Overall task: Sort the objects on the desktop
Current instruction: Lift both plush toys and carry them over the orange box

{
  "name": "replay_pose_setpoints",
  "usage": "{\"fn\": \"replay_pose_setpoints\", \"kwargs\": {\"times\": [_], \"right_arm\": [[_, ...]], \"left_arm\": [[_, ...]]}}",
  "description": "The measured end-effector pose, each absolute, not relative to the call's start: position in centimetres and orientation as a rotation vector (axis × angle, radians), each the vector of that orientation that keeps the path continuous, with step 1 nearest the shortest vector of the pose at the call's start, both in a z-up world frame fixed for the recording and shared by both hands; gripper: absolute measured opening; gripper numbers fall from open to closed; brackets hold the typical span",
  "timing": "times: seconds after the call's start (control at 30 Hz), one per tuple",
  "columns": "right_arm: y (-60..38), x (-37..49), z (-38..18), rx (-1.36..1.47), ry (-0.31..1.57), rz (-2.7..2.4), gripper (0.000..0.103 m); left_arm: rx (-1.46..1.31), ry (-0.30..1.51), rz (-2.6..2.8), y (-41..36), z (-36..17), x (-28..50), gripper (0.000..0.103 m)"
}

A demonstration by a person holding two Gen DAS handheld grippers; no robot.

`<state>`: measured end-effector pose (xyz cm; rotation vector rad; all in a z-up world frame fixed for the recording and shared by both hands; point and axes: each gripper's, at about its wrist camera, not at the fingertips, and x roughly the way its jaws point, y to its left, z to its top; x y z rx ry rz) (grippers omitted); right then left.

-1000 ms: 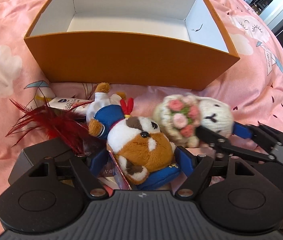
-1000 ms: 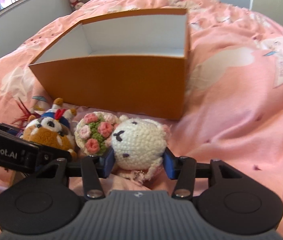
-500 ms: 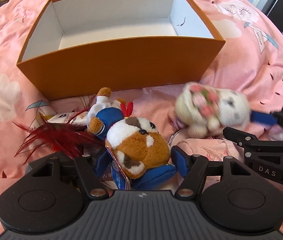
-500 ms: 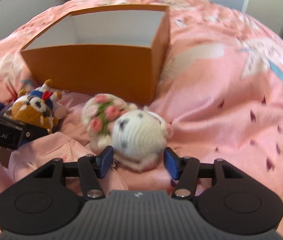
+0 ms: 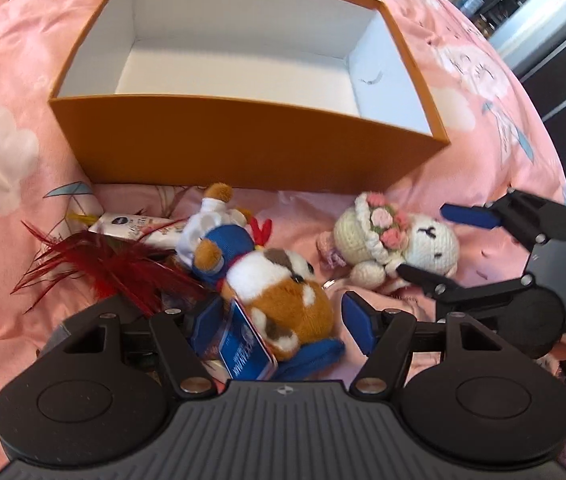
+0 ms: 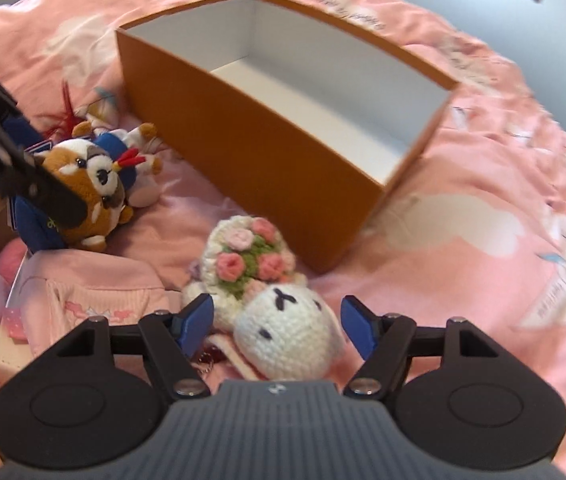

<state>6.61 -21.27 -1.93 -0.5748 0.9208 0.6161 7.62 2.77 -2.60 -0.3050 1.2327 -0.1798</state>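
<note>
1. Pink bedspread (image 5: 11,80); the empty orange box (image 5: 243,148) sits far from me.
2. My left gripper (image 5: 279,320), jaws spread, straddles the hamster plush (image 5: 283,296), its body running near to far.
3. My right gripper (image 6: 277,320), jaws opening, flanks the crocheted bunny (image 6: 287,328) without pressing it.

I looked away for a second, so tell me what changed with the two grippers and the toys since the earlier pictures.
The right gripper let go of the crocheted bunny: its jaws are opening, pads clear of the head, and the bunny now lies turned, its flower bouquet toward the orange box. The left gripper stays open around the plush hamster. The box stays empty, and the red feather has not moved.
</note>
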Motion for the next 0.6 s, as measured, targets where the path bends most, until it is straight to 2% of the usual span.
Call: {"fn": "replay_pose_setpoints", "kwargs": {"times": [0.2,0.43,0.57,0.6], "right_arm": [[-19.4,7.6,-3.3,-0.646,0.970,0.673,0.073],[-18.8,7.9,-4.7,-0.619,0.995,0.664,0.074],[-19.3,7.7,-4.3,-0.578,0.989,0.634,0.056],[-19.6,7.6,-3.9,-0.563,0.982,0.635,0.054]], "left_arm": [[-0.371,1.310,-0.189,2.7,-3.9,8.9,0.077],[-0.383,1.327,-0.181,1.9,-5.2,9.1,0.066],[-0.336,1.279,-0.198,1.4,-3.9,8.4,0.062],[-0.324,1.265,-0.207,1.3,-3.5,8.1,0.062]]}}
